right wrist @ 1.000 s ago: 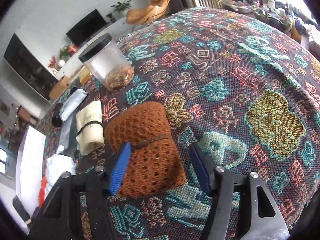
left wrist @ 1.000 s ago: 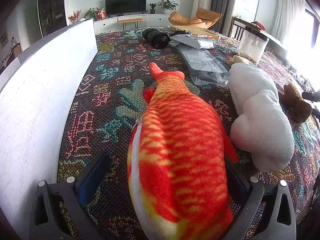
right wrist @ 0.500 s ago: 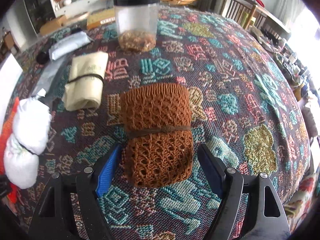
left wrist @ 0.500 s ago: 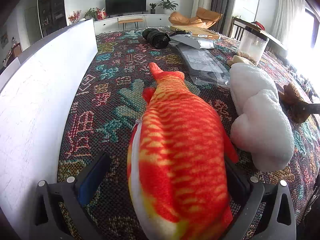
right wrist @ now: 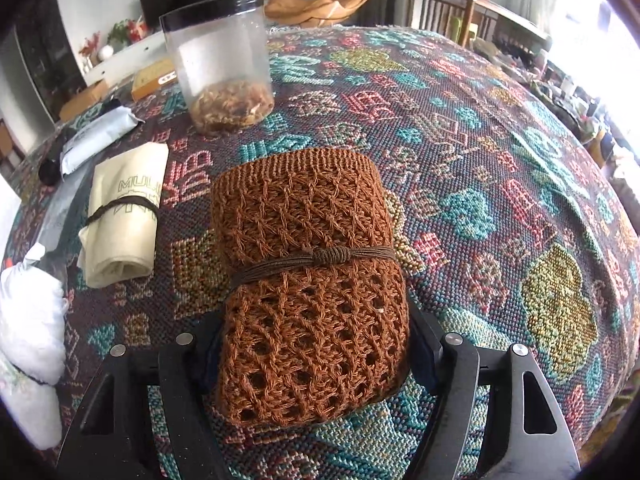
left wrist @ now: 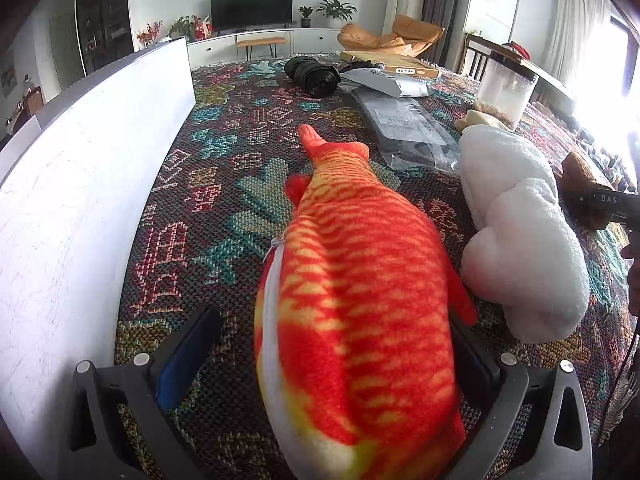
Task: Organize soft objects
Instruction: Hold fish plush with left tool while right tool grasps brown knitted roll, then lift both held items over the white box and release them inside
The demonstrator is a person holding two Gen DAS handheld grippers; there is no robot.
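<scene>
An orange and red striped plush fish [left wrist: 360,280] lies on the patterned tablecloth [left wrist: 240,184]. It lies between the jaws of my left gripper [left wrist: 332,320], which is open: the right pad touches it and the left pad stands clear. A white plush [left wrist: 516,232] lies just right of the fish. My right gripper [right wrist: 316,320] is closing its jaws on a brown knit roll [right wrist: 308,240] tied with a cord, and both pads sit against its sides. A cream cloth roll [right wrist: 124,216] lies to its left.
A white board [left wrist: 80,200] stands along the left side of the table. Grey plastic bags [left wrist: 404,120] and a black roll [left wrist: 316,76] lie farther back. A clear jar [right wrist: 224,60] with a black lid stands behind the knit roll. Chairs stand past the table's right edge.
The right gripper has moved in over the brown knit roll and rolled level, and its jaws have come in against the roll's sides. The left gripper and the fish have not moved.
</scene>
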